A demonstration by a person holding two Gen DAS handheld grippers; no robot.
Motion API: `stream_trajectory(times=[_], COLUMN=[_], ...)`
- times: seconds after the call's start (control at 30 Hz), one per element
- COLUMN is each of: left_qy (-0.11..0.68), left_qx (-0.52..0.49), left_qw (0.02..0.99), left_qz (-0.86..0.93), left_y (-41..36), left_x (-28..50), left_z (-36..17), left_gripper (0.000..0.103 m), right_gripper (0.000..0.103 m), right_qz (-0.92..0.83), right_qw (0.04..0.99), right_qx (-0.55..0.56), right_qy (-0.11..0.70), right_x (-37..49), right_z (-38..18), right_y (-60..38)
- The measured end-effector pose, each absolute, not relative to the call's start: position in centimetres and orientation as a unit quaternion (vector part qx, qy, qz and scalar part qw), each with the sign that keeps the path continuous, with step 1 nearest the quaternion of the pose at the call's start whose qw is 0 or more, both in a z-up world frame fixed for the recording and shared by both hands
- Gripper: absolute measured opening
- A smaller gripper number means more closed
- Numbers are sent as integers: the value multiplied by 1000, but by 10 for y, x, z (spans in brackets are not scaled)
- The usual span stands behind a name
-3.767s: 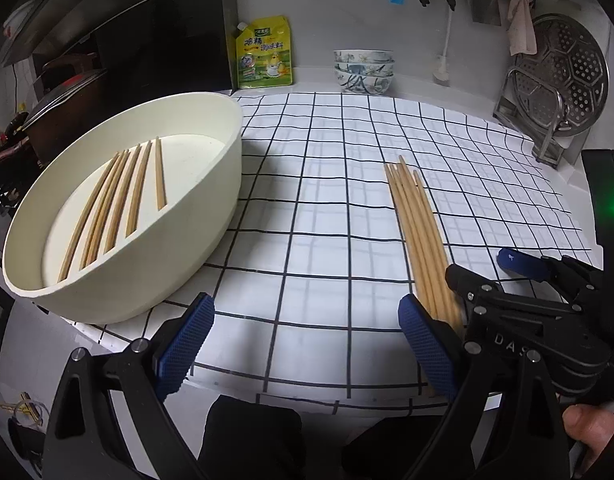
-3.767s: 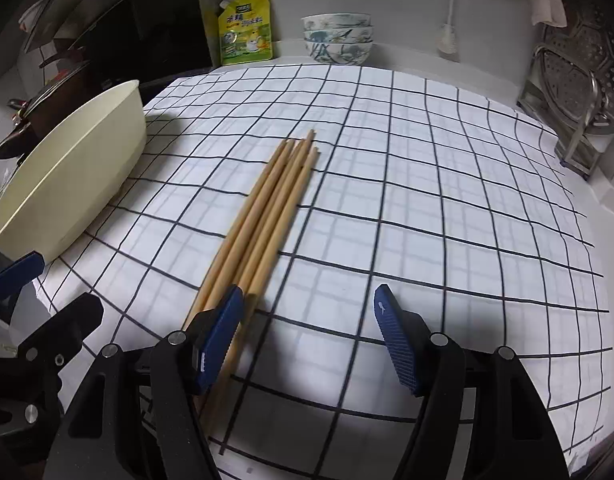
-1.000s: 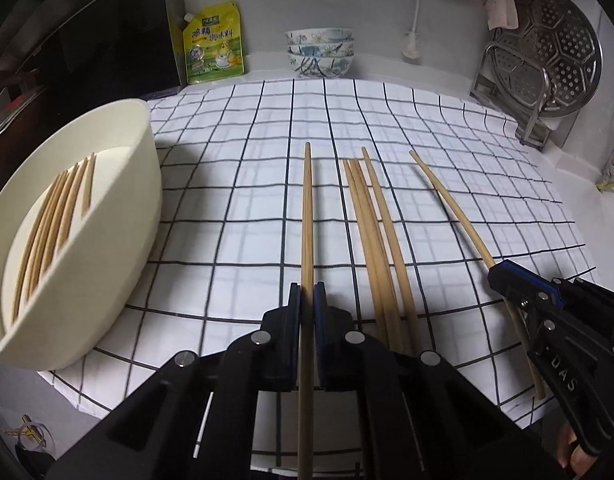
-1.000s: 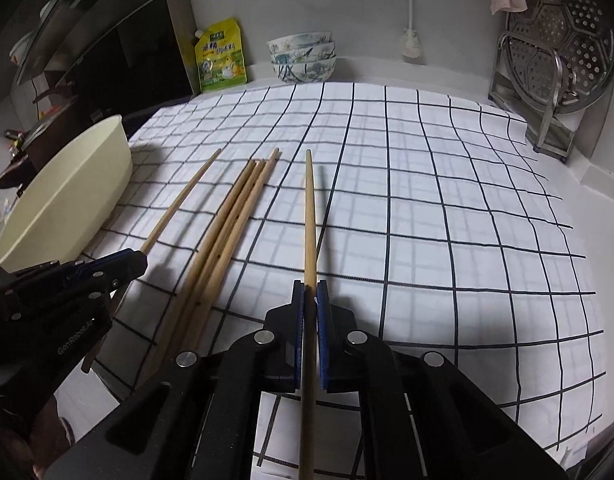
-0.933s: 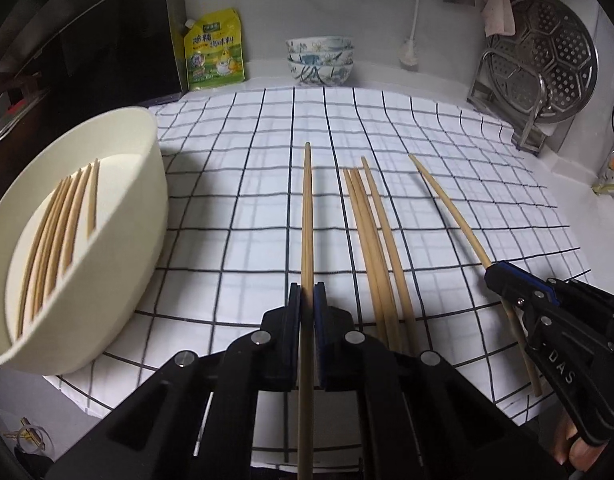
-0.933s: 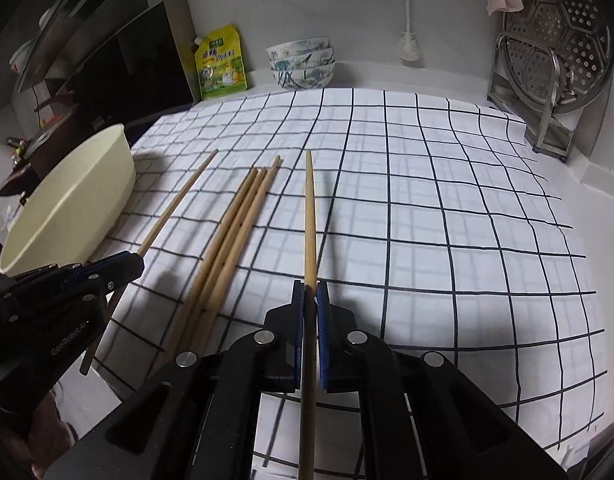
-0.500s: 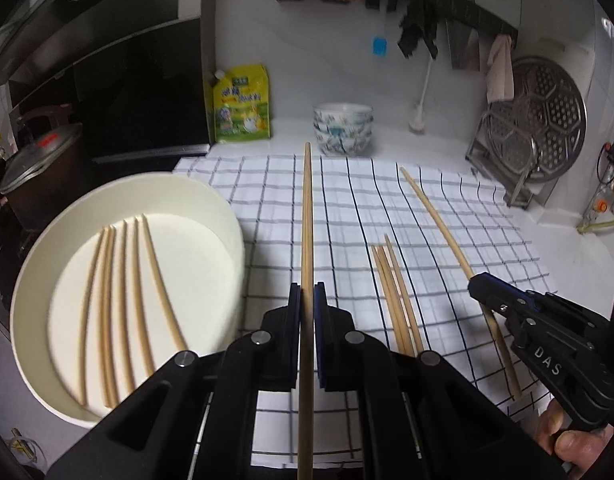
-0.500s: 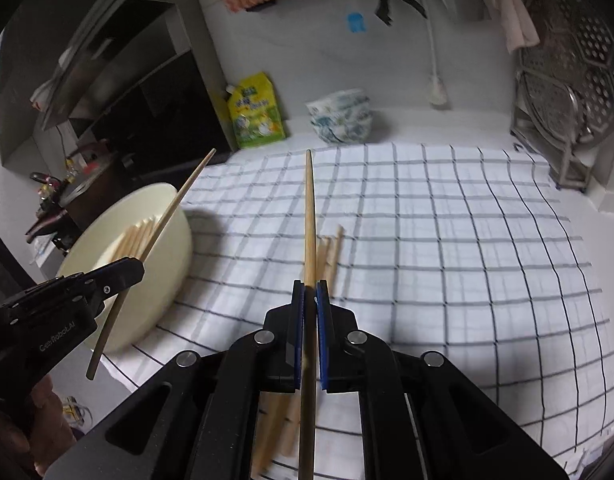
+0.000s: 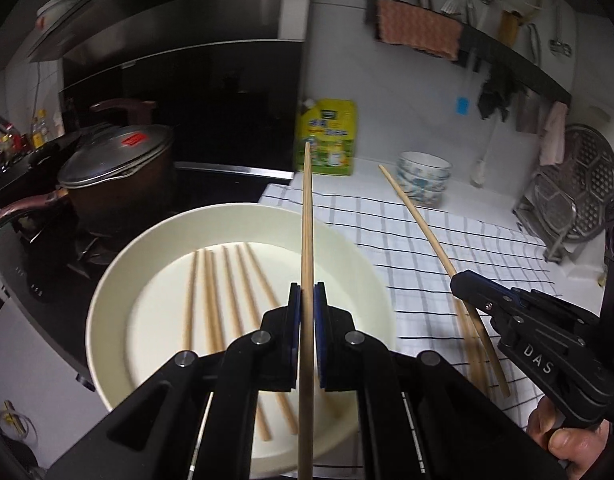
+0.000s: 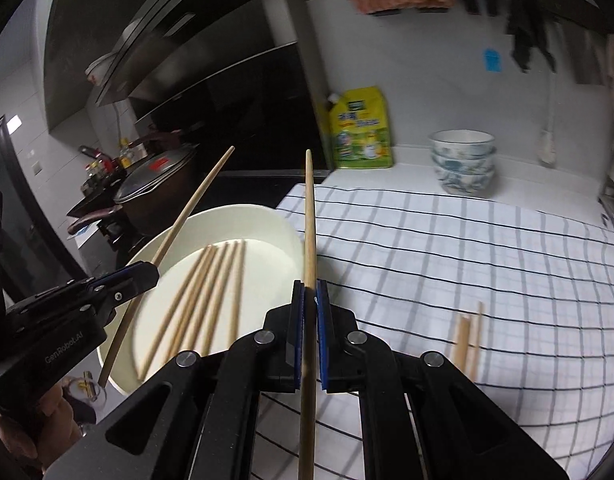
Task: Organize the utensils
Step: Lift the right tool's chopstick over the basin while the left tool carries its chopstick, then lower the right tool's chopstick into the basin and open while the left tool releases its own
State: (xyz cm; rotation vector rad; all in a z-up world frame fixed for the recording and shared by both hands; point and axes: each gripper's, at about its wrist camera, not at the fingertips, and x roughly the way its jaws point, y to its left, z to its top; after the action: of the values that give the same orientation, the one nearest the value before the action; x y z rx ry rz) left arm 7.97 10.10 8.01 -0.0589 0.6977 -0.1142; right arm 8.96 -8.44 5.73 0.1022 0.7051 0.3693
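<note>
My left gripper (image 9: 306,292) is shut on a wooden chopstick (image 9: 307,216) and holds it in the air above the cream oval basin (image 9: 107,280). Several chopsticks (image 9: 223,280) lie in the basin. My right gripper (image 10: 310,290) is shut on another chopstick (image 10: 309,220), held in the air beside the basin's right rim (image 10: 295,240). In the left wrist view the right gripper (image 9: 463,280) and its chopstick (image 9: 419,220) are at the right. In the right wrist view the left gripper (image 10: 147,272) and its chopstick (image 10: 195,200) are over the basin. A few chopsticks (image 10: 467,336) lie on the checked cloth (image 10: 467,260).
A lidded pot (image 9: 115,160) stands on the dark stove left of the basin. A yellow pouch (image 9: 327,140) and stacked patterned bowls (image 9: 423,176) stand at the back wall. A steamer rack (image 9: 579,192) stands at the right.
Both grippers have lifted higher and moved left with their chopsticks, from above the cloth to over and beside the basin. Both stay shut.
</note>
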Motion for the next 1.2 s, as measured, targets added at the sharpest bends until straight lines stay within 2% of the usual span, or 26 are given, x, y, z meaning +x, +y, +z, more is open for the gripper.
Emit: stream_trajectory(times=[0.43,0.8,0.83,0.9,0.97,1.13,1.2], left_qy=[395,421,426,436,431,411,407], left_qx=[-47,-52,-54,-61,-66,-67,-68], left_qw=[918,905,903,897,899,907,908], left_qz=[8,19,22,30,40,63,68], left_y=[163,174,175,178,182,189,190], left_x=[115,118,119,120,117,107,103], left_z=[32,8,6,3,4,12,14], left_gripper=[7,8,8,19,42,62,63], right_gripper=[6,7,13,22,22,22,23], right_qz=[241,246,247,246,240,236,238], right_qw=[879,852,851,853,859,867,868], right_qx=[25,28,28,29,25,27,31], right_qy=[411,461,462,459,451,438,434], right_x=[147,162,162,159,156,149,146], right_z=[31,-4,-4,-3,0,8,10], right_y=[14,26,26,23,20,11,8])
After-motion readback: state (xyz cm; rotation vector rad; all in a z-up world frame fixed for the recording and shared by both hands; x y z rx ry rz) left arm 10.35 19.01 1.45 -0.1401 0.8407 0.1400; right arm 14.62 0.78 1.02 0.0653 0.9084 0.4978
